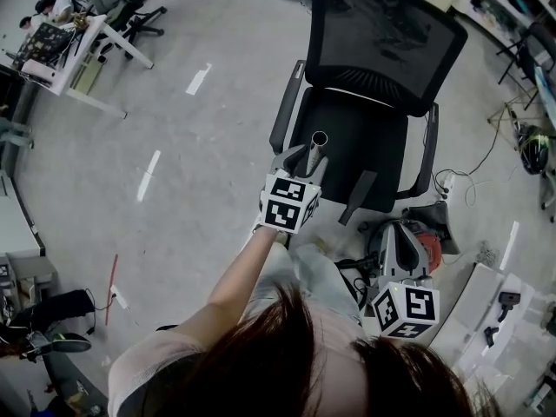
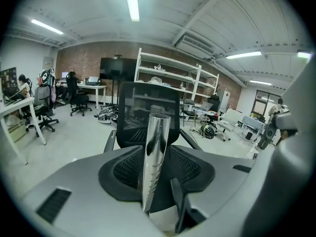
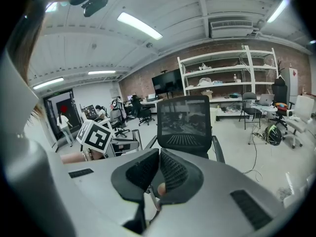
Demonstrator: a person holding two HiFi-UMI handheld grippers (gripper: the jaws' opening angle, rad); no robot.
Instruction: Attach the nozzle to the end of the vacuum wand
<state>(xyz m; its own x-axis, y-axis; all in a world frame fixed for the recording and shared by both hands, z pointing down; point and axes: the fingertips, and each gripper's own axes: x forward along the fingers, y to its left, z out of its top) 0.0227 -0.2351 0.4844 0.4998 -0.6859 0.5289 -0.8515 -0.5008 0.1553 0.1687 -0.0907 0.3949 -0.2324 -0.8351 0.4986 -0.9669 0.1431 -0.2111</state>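
The vacuum wand (image 1: 317,149) is a shiny metal tube with its open end up, standing over the front of a black office chair's seat. My left gripper (image 1: 306,162) is at its lower part. In the left gripper view the wand (image 2: 155,152) rises between the wide-apart jaws of the left gripper (image 2: 155,179), and the pads do not press on it. My right gripper (image 1: 395,233) is lower right, near the chair base. In its own view the right gripper (image 3: 158,181) is shut, with nothing I can name between the pads. I cannot pick out a nozzle.
The black mesh office chair (image 1: 382,33) stands straight ahead, its backrest filling both gripper views (image 2: 148,107). A grey and red machine (image 1: 430,233) and cables lie on the floor by its base. White boxes (image 1: 486,311) are at the right, and desks (image 1: 61,50) at the far left.
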